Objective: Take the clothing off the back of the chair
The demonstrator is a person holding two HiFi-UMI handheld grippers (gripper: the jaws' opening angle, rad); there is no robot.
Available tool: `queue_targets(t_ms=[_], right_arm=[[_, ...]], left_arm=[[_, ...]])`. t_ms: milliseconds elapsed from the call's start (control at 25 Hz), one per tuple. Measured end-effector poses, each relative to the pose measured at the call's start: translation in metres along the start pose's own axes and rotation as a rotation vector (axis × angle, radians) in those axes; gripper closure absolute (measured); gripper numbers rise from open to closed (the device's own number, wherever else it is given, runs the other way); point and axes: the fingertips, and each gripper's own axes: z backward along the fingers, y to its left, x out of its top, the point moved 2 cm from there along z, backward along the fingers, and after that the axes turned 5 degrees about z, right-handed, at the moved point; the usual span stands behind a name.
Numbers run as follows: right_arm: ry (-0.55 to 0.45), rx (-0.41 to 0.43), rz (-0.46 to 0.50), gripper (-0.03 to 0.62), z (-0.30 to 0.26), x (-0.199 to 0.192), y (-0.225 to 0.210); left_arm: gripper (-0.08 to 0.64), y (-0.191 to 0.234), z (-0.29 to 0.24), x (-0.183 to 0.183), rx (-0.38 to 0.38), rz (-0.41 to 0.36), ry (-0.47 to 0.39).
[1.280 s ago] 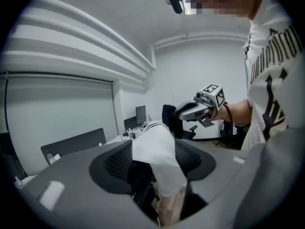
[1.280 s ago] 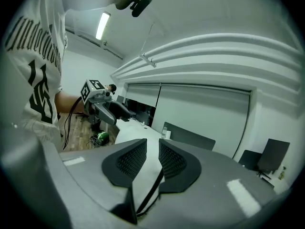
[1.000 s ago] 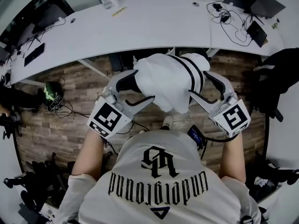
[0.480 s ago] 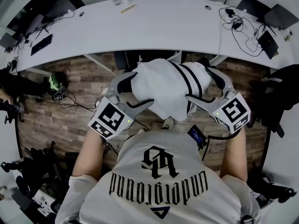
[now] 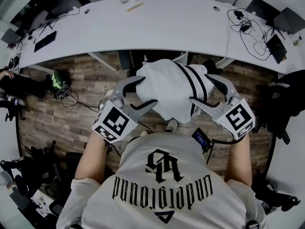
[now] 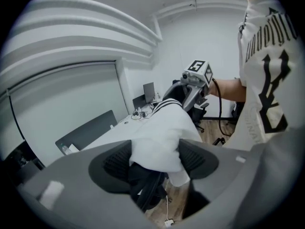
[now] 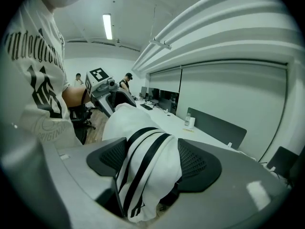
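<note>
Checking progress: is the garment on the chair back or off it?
On. The garment lies draped over the chair back; the left claw and right claw, both closing, straddle its ends.

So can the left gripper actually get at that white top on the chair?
Most likely yes. The left gripper has a fold of the white top between its jaws, which are closing on it, and nothing else stands in the way.
</note>
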Motion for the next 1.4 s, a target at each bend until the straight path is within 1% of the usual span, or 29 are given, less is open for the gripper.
queue_targets(t_ms=[120,160,240,320,360,400,440,560,840,1080,1400], right_arm=[[0.041,0.017,0.018,0.285,0.001,0.002,0.009],[0.047,0.017,0.023,0.305,0.001,0.004,0.012],[0.041,0.010,0.026,0.336,0.002,0.007,0.017],[0.018,0.001,0.025,0.385,0.003,0.011,0.022],[0.007,-0.006,0.025,0.420,0.004,0.014,0.025],[0.002,-0.014,0.027,0.451,0.004,0.016,0.028],[0.001,-0.024,0.031,0.463,0.004,0.018,0.031],[-0.001,-0.039,0.039,0.480,0.003,0.026,0.043],[-0.001,-0.072,0.041,0.483,0.002,0.043,0.075],[0.008,-0.117,0.044,0.485,-0.002,0.063,0.108],[0.013,-0.204,0.013,0.486,-0.013,0.084,0.169]], left_arm=[[0.228,-0.002,0.007,-0.001,0.008,-0.007,0.004],[0.247,-0.004,0.008,0.000,0.004,-0.007,-0.008],[0.279,-0.008,0.012,0.006,-0.015,0.000,-0.056],[0.318,-0.009,0.018,0.011,-0.021,0.028,-0.108],[0.359,-0.008,0.021,0.013,-0.017,0.046,-0.135],[0.439,-0.007,0.025,0.014,-0.011,0.064,-0.159],[0.457,-0.007,0.029,0.014,-0.007,0.078,-0.176],[0.463,-0.009,0.038,0.012,-0.014,0.095,-0.207],[0.465,-0.013,0.063,0.007,-0.045,0.072,-0.248],[0.466,-0.020,0.095,-0.003,-0.094,0.052,-0.277],[0.466,-0.034,0.144,-0.025,-0.177,0.015,-0.312]])
